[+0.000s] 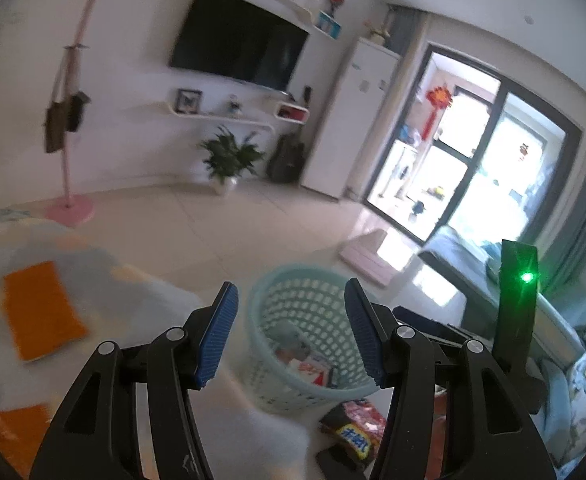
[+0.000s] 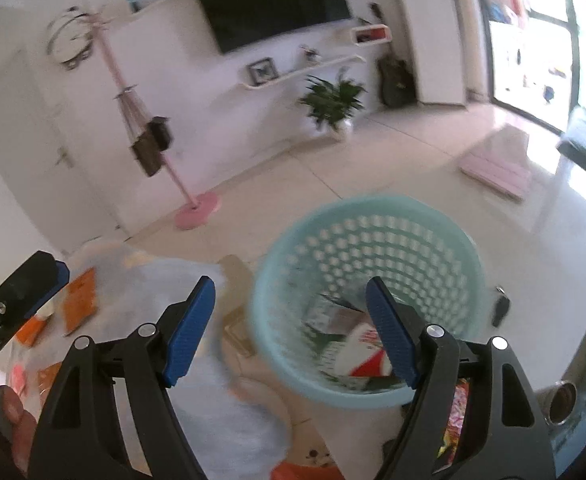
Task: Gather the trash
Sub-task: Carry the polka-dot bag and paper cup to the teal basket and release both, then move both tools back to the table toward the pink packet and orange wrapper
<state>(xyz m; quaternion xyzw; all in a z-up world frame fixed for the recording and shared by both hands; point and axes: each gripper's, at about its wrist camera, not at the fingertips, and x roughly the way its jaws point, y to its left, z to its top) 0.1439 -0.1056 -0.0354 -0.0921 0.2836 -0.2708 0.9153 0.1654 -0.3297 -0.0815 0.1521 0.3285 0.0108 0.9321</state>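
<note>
A pale teal perforated trash basket [image 1: 269, 292] stands on the tiled floor, with wrappers and a red-and-white carton [image 2: 367, 354] inside; it also shows in the right wrist view [image 2: 285, 272]. My left gripper [image 1: 291, 330] is open and empty, above the basket's near rim. My right gripper [image 2: 291, 330] is open and empty, above the basket's left rim. A dark snack packet [image 1: 353, 428] with yellow print lies on the floor by the basket's near side. A colourful wrapper [image 2: 455, 420] lies behind my right finger.
A table with a pale patterned cloth [image 1: 93, 272] holds orange packets [image 1: 43, 314] at the left. A pink coat stand [image 2: 197, 206], a potted plant [image 1: 229, 160], a pink step [image 2: 497, 176] and a sofa [image 1: 573, 344] stand around the floor. A metal cup [image 2: 561, 398] sits at right.
</note>
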